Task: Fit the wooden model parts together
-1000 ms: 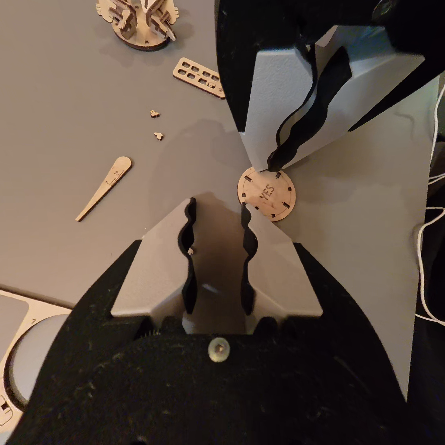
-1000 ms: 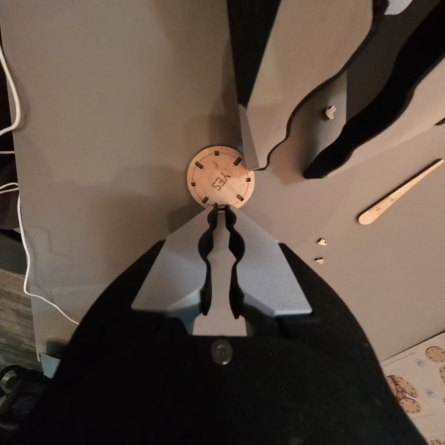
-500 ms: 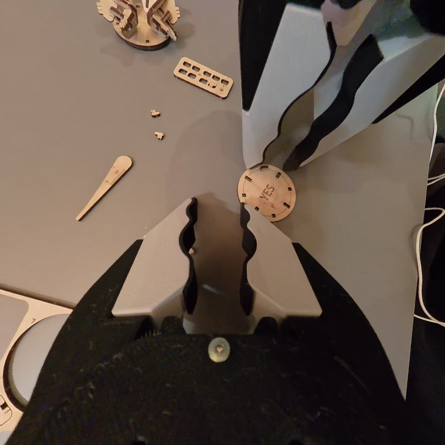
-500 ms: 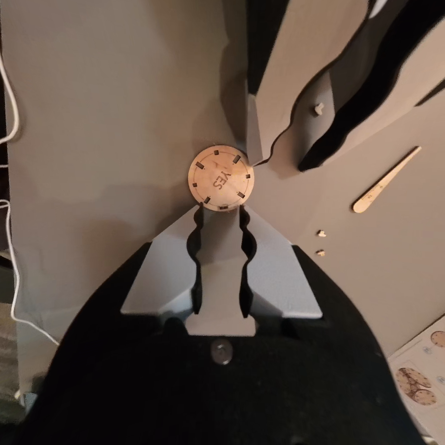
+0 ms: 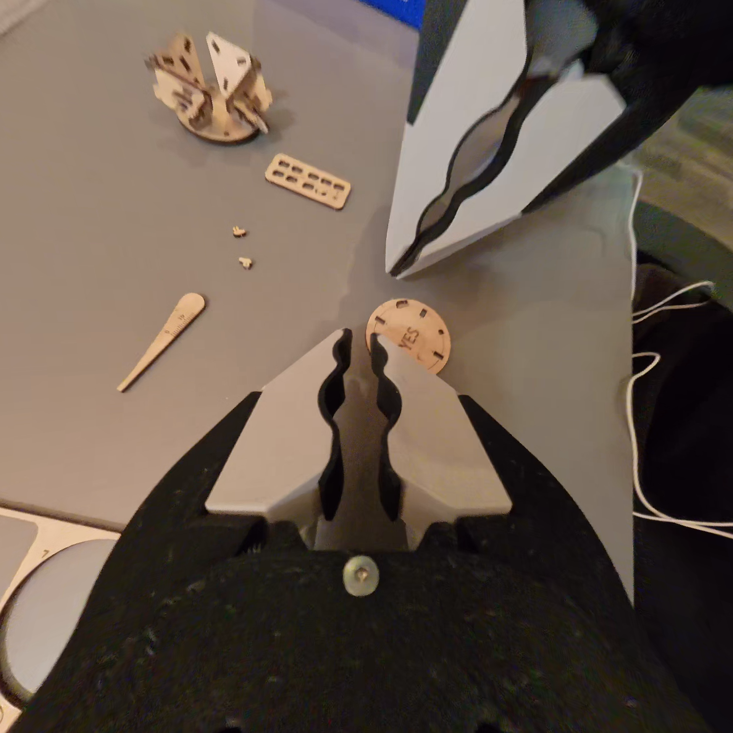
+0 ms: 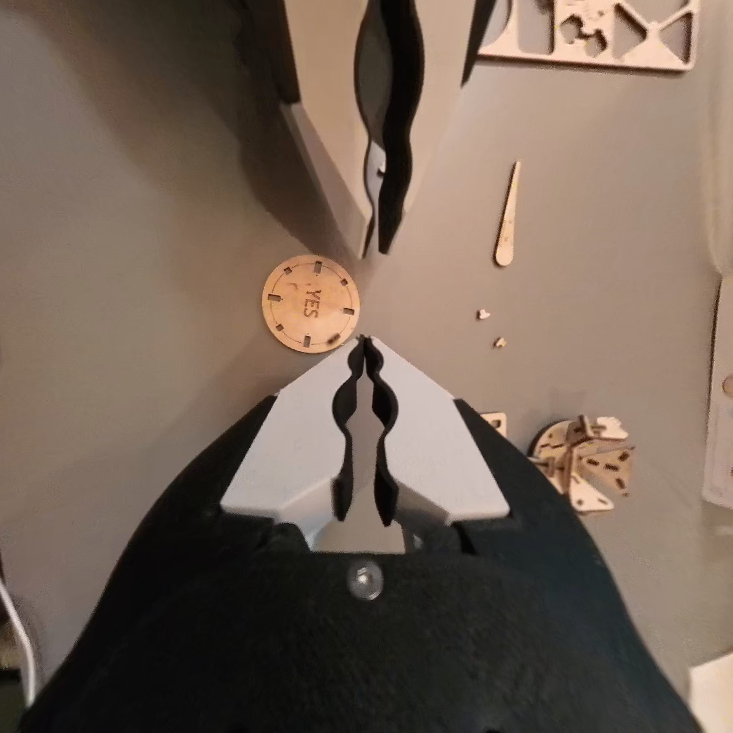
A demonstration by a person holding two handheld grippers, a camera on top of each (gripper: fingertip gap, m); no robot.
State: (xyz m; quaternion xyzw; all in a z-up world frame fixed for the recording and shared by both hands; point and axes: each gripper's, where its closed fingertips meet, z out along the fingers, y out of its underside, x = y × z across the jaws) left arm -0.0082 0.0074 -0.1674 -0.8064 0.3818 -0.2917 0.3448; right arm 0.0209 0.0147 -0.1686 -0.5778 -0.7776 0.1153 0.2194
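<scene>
Grey tabletop (image 5: 99, 206), dim warm light. Round flat wooden disc with rim slots (image 6: 310, 302) lies flat between both tools. Left gripper (image 5: 360, 337): fingers narrowly parted, nothing seen between them, right fingertip (image 5: 375, 340) over disc edge. Right gripper (image 6: 364, 340): fingertips pressed together, just beside disc. Tapered wooden scale stick (image 5: 162, 340) and small slotted wooden assembly (image 5: 210, 95) nearby.

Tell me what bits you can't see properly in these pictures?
- Wooden disc: in the left wrist view its near edge is hidden behind the left gripper.
- Small slotted wooden plate: in the right wrist view, mostly hidden behind the right gripper.
- Cut-out wooden sheet: cut off by the top edge, right wrist view.
- Two tiny wooden bits: too small to tell their shape.
- Wooden model: blurred in the left wrist view.
</scene>
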